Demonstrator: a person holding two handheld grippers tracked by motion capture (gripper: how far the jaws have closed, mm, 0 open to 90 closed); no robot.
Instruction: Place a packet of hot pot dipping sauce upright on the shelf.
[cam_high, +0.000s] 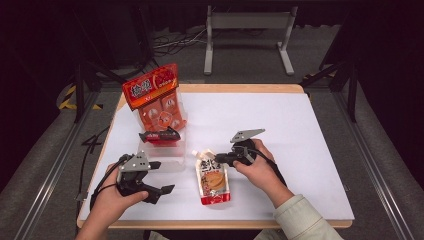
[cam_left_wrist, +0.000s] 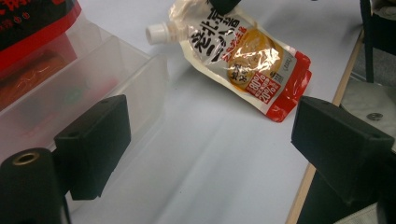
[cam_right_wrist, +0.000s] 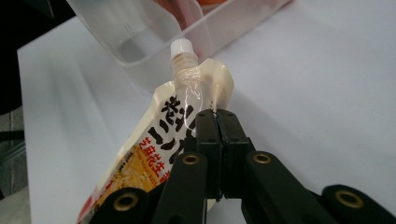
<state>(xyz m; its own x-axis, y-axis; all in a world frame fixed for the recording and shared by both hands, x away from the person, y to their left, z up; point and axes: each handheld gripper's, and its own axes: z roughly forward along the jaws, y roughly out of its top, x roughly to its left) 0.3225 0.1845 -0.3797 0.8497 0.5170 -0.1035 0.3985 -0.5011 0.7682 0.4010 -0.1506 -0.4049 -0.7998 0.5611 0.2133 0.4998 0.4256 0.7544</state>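
L gripper (cam_high: 159, 186) sat wide open near the white table's (cam_high: 300, 150) front edge, R gripper (cam_right_wrist: 215, 122) pinched shut on spout pouch (cam_high: 212, 180) mid-table, cap toward clear bin (cam_high: 172, 162), long axis near-to-far, dark room w/ grey floor beyond.

A glossy foil-look spout pouch (cam_left_wrist: 243, 60) with white plastic cap (cam_left_wrist: 156, 33) lies on a smooth matt white tabletop (cam_high: 300, 150) edged in pale wood; beside it, a clear plastic bin (cam_left_wrist: 93, 79) and a shiny red snack bag (cam_high: 155, 95).
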